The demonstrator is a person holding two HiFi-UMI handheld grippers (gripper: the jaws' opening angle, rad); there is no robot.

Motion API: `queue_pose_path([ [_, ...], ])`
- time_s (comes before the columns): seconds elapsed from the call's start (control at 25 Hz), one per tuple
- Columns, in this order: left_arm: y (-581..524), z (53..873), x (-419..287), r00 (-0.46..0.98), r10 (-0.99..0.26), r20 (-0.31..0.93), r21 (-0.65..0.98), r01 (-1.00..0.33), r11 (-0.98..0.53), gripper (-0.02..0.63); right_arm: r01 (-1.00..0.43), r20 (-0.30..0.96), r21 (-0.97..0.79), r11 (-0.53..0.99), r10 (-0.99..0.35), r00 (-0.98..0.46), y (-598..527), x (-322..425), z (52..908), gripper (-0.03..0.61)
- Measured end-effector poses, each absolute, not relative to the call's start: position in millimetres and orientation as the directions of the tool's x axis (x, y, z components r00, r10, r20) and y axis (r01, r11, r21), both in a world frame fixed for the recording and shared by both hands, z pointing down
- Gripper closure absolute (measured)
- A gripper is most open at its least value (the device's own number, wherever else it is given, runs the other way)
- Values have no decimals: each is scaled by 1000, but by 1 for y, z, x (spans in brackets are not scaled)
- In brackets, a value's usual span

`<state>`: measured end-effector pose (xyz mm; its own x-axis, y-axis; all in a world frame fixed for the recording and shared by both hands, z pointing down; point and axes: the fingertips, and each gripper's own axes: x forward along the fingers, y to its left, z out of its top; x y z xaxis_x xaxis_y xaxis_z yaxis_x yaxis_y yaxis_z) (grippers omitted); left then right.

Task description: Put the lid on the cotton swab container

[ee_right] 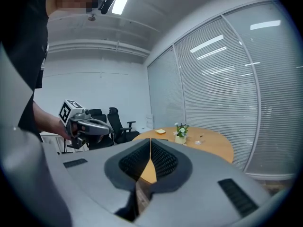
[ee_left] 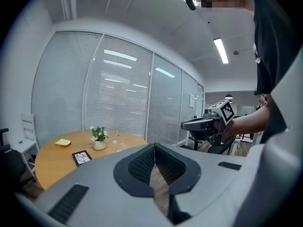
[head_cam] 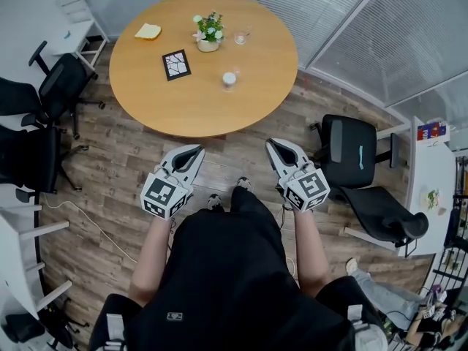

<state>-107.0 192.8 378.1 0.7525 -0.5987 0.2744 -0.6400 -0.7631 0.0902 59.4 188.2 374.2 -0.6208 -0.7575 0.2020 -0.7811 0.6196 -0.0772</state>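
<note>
1. Left tool (head_cam: pixel 196 151): held in the person's left hand, level with the right tool and well apart from it. Jaws closed together, nothing between them.
2. Right tool (head_cam: pixel 273 144): held in the right hand. Jaws closed together, empty. Both tools are over the wooden floor (head_cam: pixel 241 156), tips pointing towards the surface and short of its near edge.
3. Black office chair (head_cam: pixel 349 151): on the floor just outside the right tool.
4. Black office chairs (head_cam: pixel 60 85): on the floor outside the left tool, well apart from it.
5. Surface (head_cam: pixel 146 86): round, wooden, ahead of both tools.
6. Cotton swab container (head_cam: pixel 229 79): small, pale and upright. It stands on the near part of the surface, ahead of the tools and roughly between their two lines, well apart from both. Whether it is lidded cannot be told.
7. Black-framed square tile (head_cam: pixel 176 64): lies flat, ahead of the left tool and left of the container. It has a white cracked pattern.
8. Potted plant (head_cam: pixel 208 32): has white flowers and stands beyond the tile and container.
9. Small clear object (head_cam: pixel 241 36): just right of the plant and farther off than the container. It is too small to identify.
10. Yellow block (head_cam: pixel 148 31): at the far left of the surface, ahead of the left tool.
11. White blinds (ee_left: pixel 118 93): behind the surface.
</note>
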Motion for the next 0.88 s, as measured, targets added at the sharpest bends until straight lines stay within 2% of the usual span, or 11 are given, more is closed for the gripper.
queue_pose_path([
  [0.88, 134, 385, -50, 652, -677, 340, 87, -739, -668, 606, -724, 251, -129, 678, -684, -685, 93, 142, 398, 574],
])
